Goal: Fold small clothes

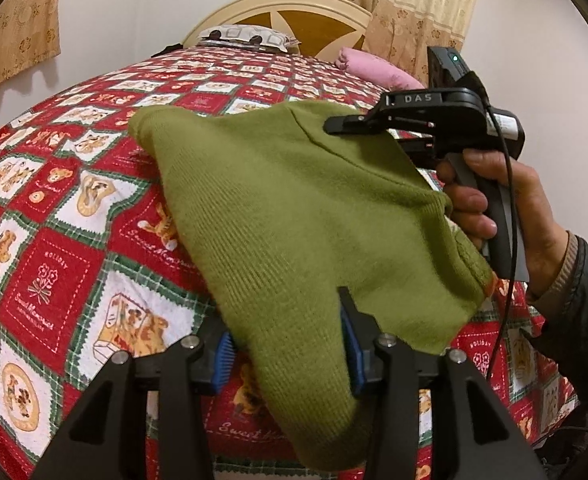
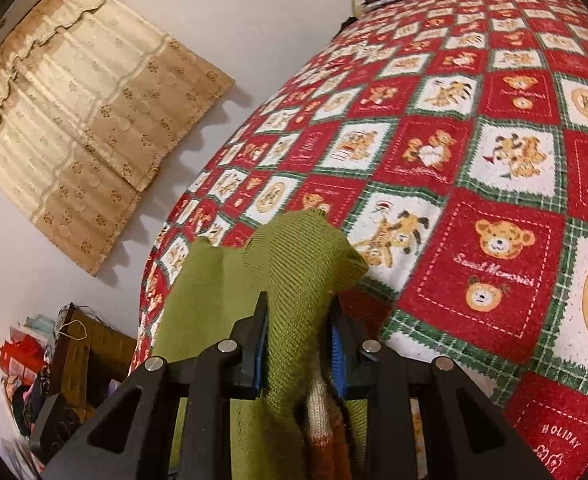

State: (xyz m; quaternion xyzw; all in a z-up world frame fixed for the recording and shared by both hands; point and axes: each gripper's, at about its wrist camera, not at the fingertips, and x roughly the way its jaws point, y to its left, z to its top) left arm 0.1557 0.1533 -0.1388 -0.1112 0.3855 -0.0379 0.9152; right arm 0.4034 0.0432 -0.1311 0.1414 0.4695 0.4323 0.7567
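A small green knit garment [image 1: 294, 216] hangs spread in the air above the bed, held at two places. My left gripper [image 1: 290, 344] is shut on its lower edge, with cloth between the blue pads. My right gripper [image 1: 333, 126] shows at the upper right of the left wrist view, held by a hand, and is shut on the garment's far corner. In the right wrist view the right gripper [image 2: 299, 320] clamps a bunched fold of the green garment [image 2: 301, 264]; a cream and orange striped part hangs below the fingers.
The bed is covered by a red, white and green teddy-bear quilt [image 1: 54, 260]. A patterned pillow [image 1: 246, 38] and a pink pillow [image 1: 373, 68] lie by the headboard. Beige curtains hang on the walls. Cluttered boxes [image 2: 54, 360] stand on the floor beside the bed.
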